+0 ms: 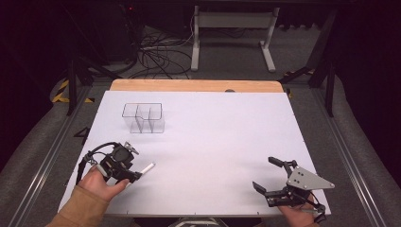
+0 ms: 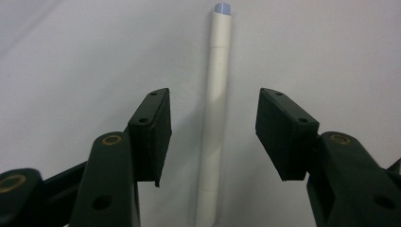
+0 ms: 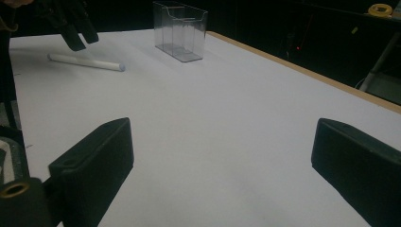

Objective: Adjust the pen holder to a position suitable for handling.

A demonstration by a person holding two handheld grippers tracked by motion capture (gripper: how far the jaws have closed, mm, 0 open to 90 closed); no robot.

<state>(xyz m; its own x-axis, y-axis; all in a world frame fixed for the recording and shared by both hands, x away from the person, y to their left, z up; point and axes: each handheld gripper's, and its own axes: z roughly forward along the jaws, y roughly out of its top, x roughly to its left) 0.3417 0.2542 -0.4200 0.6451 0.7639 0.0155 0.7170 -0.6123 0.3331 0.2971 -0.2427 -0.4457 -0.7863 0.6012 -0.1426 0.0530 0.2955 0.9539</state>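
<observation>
While our left gripper (image 2: pixel 213 137) hovers low over the white table (image 1: pixel 213 142), its jaws stand about half open on either side of a white marker (image 2: pixel 215 118), and neither pad touches the barrel. From above, the marker (image 1: pixel 147 168) lies flat near the table's front left corner, well apart from the clear three-compartment organizer (image 1: pixel 144 118) farther back. Our right gripper (image 1: pixel 276 177) rests wide open and empty at the front right. To take the marker cleanly, we judge that we should keep the barrel centred between the pads, settle low enough to meet its middle, and close squarely so it does not roll or tip out.
</observation>
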